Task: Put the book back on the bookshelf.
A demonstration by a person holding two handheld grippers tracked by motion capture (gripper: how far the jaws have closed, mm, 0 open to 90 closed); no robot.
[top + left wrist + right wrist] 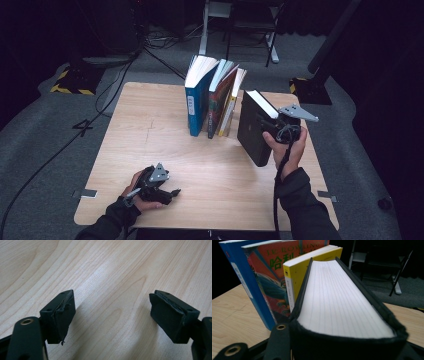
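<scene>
A: Right tongs (272, 127) clamped across the top of the thick black hardcover book (252, 132), gripping near its upper edge; white page block faces up in the right gripper view. Book held upright and slightly tilted, right of the row, apparently lifted or barely resting on the pale wooden bench (150, 130) — can't tell which.

B: Left tongs (111, 315)?

A: Released, jaws wide, nothing between them, resting low over the near-left bench.

B: The row?

A: Tall blue book (196, 100), red-covered illustrated paperback (218, 102), yellow-spined paperback (231, 105), all leaning right. Black book stands just beside the yellow one, a gap between.

B: Advice for seating it?

A: Judgement: match the row's lean, bring the book's foot down first close to the yellow spine, then slide it flush. Hold the grip until it leans supported, or the row may topple.
</scene>
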